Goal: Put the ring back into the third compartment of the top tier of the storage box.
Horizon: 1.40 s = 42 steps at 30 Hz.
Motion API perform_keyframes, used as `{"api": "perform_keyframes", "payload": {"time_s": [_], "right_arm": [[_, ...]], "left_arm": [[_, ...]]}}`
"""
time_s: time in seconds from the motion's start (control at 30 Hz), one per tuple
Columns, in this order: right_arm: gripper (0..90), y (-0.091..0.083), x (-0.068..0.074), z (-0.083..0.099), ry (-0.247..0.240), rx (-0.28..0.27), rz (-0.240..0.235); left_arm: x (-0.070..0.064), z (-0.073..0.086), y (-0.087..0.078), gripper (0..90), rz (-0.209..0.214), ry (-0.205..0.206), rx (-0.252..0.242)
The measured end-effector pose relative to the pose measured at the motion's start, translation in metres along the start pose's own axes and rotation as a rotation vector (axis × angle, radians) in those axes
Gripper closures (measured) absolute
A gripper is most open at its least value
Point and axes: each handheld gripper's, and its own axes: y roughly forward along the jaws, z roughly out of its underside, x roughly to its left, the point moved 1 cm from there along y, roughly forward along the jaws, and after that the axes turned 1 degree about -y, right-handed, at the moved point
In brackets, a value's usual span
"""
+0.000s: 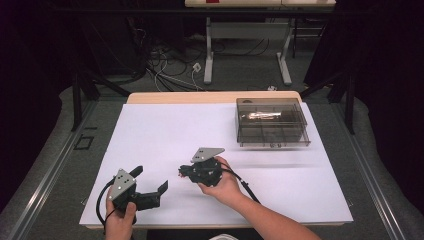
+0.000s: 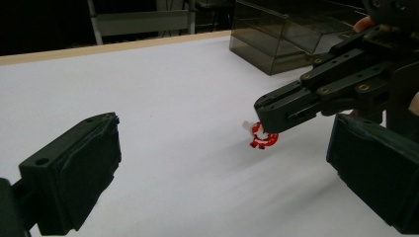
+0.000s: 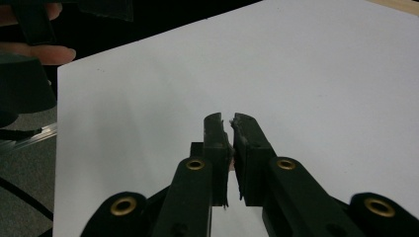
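We have the right gripper (image 2: 267, 131) pinching the small red ring (image 2: 263, 140) (near the table's (image 1: 150, 135) front edge); our left gripper (image 1: 150, 187) waits spread, delivery undone.

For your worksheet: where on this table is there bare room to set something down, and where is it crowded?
Free: the white sheet left of the smoky compartment box, and the near right corner. Crowded: the near left, where the left gripper, right gripper and a small red ring sit close.

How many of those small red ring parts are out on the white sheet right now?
1: a small red ring part lies on the white sheet, at the tips of the right tongs. More may sit inside the smoky compartment box, unclear.
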Motion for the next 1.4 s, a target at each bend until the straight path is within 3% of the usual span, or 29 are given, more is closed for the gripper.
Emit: {"api": "perform_keyframes", "payload": {"time_s": [0.6, 0.77, 0.83, 1.4], "right_arm": [[85.2, -0.038, -0.01, -0.005, 0.04, 0.0, 0.021], [85.2, -0.05, -0.013, -0.007, 0.054, -0.022, 0.036], [85.2, -0.054, -0.015, -0.008, 0.057, -0.005, 0.031], [85.2, -0.083, -0.032, -0.016, 0.087, -0.039, 0.079]], "left_arm": [[-0.001, 0.0, 0.001, 0.4, -0.008, 0.01, 0.004], [-0.001, 0.0, 0.001, 0.4, -0.007, 0.01, 0.005], [-0.001, 0.0, 0.001, 0.4, -0.008, 0.01, 0.004], [-0.001, 0.0, 0.001, 0.4, -0.004, 0.007, 0.006]]}}
